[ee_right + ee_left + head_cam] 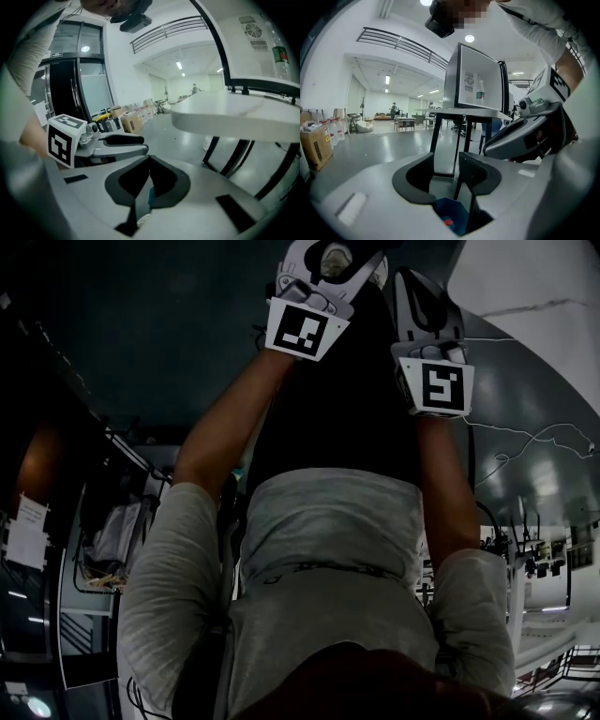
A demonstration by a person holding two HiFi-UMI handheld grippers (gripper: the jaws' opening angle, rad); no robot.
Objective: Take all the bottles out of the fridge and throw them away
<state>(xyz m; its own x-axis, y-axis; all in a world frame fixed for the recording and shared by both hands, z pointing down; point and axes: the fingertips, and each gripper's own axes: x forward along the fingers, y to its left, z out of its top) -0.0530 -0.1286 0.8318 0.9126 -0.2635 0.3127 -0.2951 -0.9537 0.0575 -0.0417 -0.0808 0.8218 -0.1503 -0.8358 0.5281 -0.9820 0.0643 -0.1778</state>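
Observation:
A small white fridge point(464, 79) stands open on a table point(464, 113); a clear bottle point(480, 92) with a green label stands inside it. The same fridge point(253, 42) and bottle point(281, 52) appear at the top right of the right gripper view. My left gripper point(446, 161) is open with nothing between its fingers. Below it sits a blue bin point(457, 212) holding something with a red cap point(448, 222). My right gripper point(149, 164) is shut and empty, close beside the left one. In the head view both grippers point(328, 259) point(424, 296) are held out ahead of the person's body.
Black table legs point(440, 145) stand just beyond the jaws. Cardboard boxes and plastic jugs point(318, 140) line the left wall. Desks and chairs point(405, 123) fill the far hall, where a person point(393, 108) stands. More boxes point(126, 119) lie along the wall.

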